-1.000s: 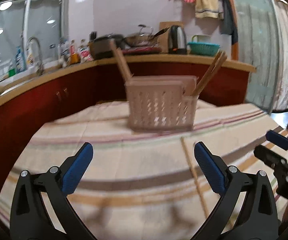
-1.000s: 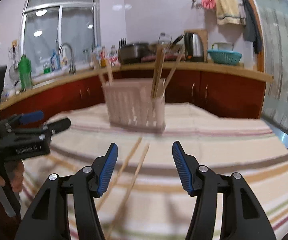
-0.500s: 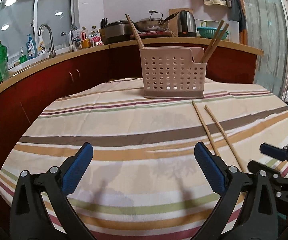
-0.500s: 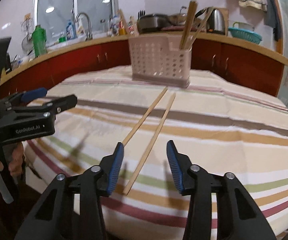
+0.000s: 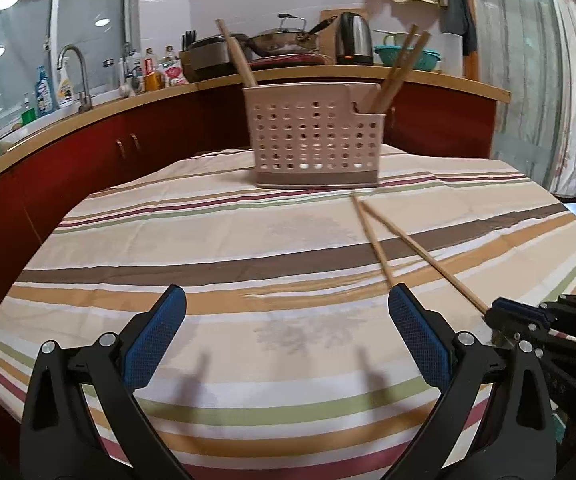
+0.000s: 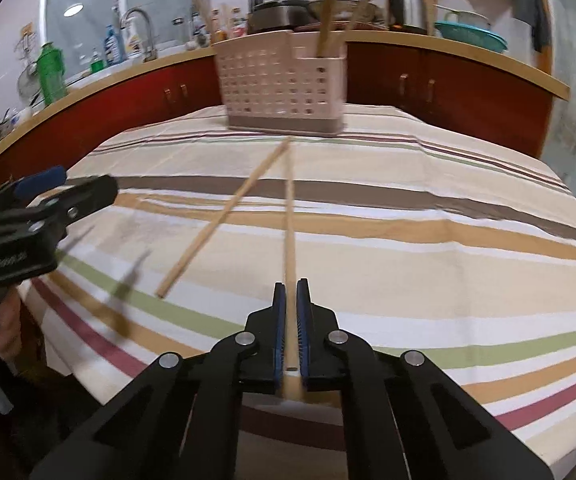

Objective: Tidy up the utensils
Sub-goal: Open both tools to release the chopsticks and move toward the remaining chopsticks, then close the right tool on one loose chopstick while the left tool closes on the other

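Right gripper (image 6: 291, 292) clamped on near end of 1 thin wooden chopstick (image 6: 289, 216) lying on striped tablecloth (image 6: 408, 216). Left gripper (image 5: 285, 334) wide open, empty. 2nd chopstick (image 6: 223, 216) lies beside it, beige perforated plastic utensil caddy (image 6: 279, 84) behind.

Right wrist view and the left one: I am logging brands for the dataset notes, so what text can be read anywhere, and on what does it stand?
"GenRobot.ai", blurred and only just legible: on the side of the left gripper.
Labels on the bottles by the sink: too small to read.
Holder, chopsticks, tablecloth, kettle: no text visible.
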Action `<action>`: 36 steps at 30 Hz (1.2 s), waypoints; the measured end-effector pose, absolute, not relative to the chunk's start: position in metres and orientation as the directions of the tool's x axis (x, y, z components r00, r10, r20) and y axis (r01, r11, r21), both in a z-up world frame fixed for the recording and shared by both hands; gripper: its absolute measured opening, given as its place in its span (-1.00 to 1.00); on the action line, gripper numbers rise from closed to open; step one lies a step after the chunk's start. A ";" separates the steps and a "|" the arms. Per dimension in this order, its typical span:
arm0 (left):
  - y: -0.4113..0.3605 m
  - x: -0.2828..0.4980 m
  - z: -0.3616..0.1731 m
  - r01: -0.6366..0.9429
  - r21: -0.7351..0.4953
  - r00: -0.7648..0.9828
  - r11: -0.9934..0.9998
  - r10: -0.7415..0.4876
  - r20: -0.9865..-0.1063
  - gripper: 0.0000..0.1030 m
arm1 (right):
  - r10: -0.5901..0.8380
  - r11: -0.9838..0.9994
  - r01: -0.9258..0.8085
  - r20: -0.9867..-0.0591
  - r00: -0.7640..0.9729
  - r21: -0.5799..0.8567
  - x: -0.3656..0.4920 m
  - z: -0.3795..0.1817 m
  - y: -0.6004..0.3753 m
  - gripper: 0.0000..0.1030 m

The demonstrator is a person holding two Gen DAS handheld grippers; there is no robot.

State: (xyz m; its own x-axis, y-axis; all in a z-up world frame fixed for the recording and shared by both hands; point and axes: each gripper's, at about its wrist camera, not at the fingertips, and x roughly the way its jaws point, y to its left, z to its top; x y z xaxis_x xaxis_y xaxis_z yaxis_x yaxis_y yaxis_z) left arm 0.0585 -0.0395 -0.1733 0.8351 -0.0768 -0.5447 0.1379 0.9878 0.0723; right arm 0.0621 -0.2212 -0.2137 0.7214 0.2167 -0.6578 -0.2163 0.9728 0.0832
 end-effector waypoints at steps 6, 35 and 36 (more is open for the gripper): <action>-0.061 0.064 -0.181 0.186 0.045 0.813 0.982 -0.128 -0.568 0.91 | 0.173 0.985 -0.147 -0.651 0.739 0.094 0.061 -0.215 -0.250 -0.88; -0.025 0.086 -0.214 0.177 0.013 0.727 0.984 -0.122 -0.676 -0.31 | 0.206 0.978 -0.174 -0.645 0.736 0.113 0.068 -0.214 -0.249 -0.88; -0.025 0.087 -0.213 0.198 0.009 0.721 0.980 -0.140 -0.678 -0.33 | 0.204 0.978 -0.173 -0.645 0.736 0.113 0.068 -0.214 -0.249 -0.88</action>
State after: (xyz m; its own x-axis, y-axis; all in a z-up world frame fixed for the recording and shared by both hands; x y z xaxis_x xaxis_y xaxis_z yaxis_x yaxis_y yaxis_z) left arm 0.0870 -0.0245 -0.2135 0.7215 -0.1397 -0.6782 0.1978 0.9802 0.0086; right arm 0.0680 -0.2491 -0.2136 0.7360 0.2044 -0.6454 -0.1731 0.9785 0.1125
